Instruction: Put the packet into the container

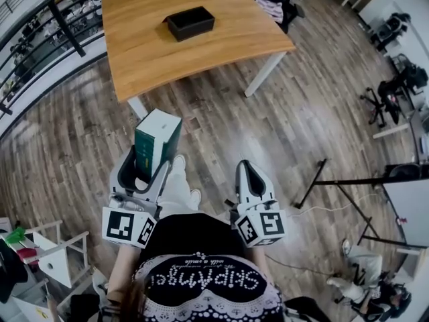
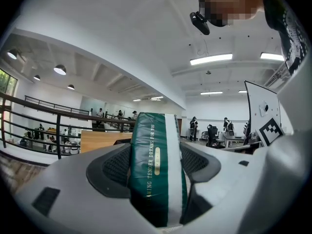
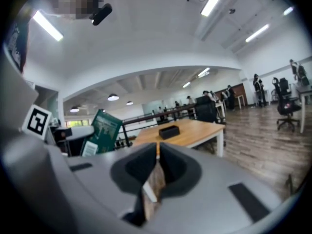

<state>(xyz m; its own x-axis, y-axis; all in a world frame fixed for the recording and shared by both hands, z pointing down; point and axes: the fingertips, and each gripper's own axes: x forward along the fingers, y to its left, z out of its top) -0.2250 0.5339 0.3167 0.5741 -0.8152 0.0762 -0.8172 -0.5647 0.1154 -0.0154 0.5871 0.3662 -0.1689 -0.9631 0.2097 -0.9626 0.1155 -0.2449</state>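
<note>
A green and white packet [image 1: 157, 143] is held upright between the jaws of the left hand-held gripper [image 1: 144, 173], above the wooden floor [image 1: 301, 113] and well short of the worktop [image 1: 221, 49]. In the left gripper view the packet is seen pressed on both sides by the dark jaw pads [image 2: 114, 165], its narrow green face with gold lettering turned toward the camera and a white band running down its right edge. The right hand-held gripper [image 1: 249, 173] is carried just to the right of the left one at about the same height; in the right gripper view its jaws are seen brought together at the tips, with nothing clamped between them. A cube with square markers [image 1: 127, 227] is mounted at the near end of each hand-held gripper, close to the person's dark top [image 1: 201, 247]. The container [image 1: 191, 23], a low black open box, is set on the far, pale wooden worktop, near its middle and well apart from the packet. A white leg [image 1: 265, 74] is seen under the worktop's right corner. A dark railing [image 1: 47, 32] runs along the far left, and office chairs [image 1: 395, 89] are placed at the far right of the room.
</note>
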